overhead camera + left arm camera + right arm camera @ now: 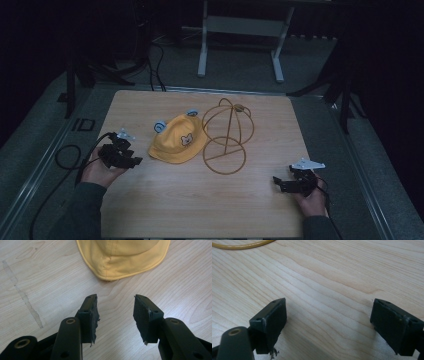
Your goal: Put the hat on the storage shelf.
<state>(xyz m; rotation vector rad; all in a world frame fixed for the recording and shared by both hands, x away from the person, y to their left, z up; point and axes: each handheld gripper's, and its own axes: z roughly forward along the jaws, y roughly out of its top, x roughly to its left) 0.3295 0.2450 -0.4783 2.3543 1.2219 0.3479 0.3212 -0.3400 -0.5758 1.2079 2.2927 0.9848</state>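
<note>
Yellow hat (176, 141) lying mid-table, just left of a wire hat stand (226, 135).

Left gripper (136, 161) near the left edge of the wooden table (200, 200), jaws parted with nothing between — hat brim (120, 272) close ahead of them. Right gripper (276, 181) at the right edge, jaws spread wide over bare wood — well apart from the stand's base ring (242, 245).

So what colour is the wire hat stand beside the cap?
Golden yellow; the wire hat stand shows best in the high view.
</note>
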